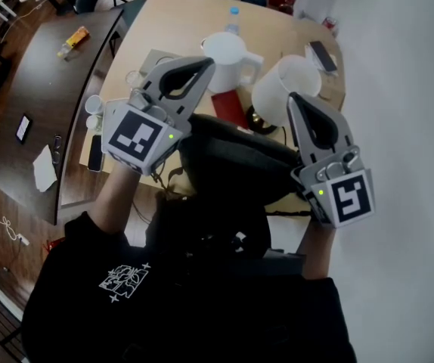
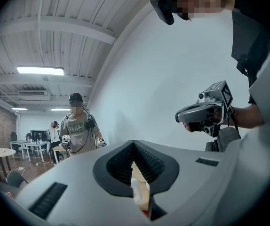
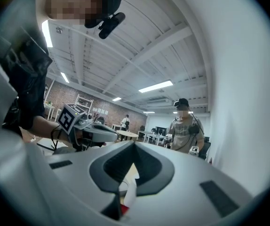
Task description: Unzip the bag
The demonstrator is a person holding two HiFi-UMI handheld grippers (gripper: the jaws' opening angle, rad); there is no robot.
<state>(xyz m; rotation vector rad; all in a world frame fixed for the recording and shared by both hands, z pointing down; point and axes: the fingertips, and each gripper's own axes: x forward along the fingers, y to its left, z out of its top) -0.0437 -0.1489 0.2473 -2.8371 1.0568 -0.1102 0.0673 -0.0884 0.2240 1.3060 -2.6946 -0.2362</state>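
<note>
While the person holds both tools level over the light wooden table (image 1: 173,21), the black bag (image 1: 236,156) lies between and beneath them at the table's near edge, right in front of the person's body. The left gripper (image 1: 203,64) sits over the bag's left end, with its marker cube on the side nearer the person. The right gripper (image 1: 294,98) sits over the bag's right end.

Each gripper's own view shows its two jaws brought together at the tips, with only the dark padded hollow behind them. Nothing is caught between either pair, and neither has hold of the bag. The bag's zipper cannot be made out in the head view, so its state cannot be told.

Just beyond the bag's far edge lies a flat red item (image 1: 228,110). Past that stands a white pitcher (image 1: 227,57) with its handle turned to the right. A second white vessel (image 1: 286,88) stands beyond the bag's right half, partly hidden behind the right gripper. Farther beyond the bag are a bottle with a blue cap (image 1: 234,18) and a phone (image 1: 323,55). Left of the bag, a dark table (image 1: 43,89) carries small items.

Beyond the bag's far side another person (image 2: 77,126) stands in the room, seen in both gripper views.
</note>
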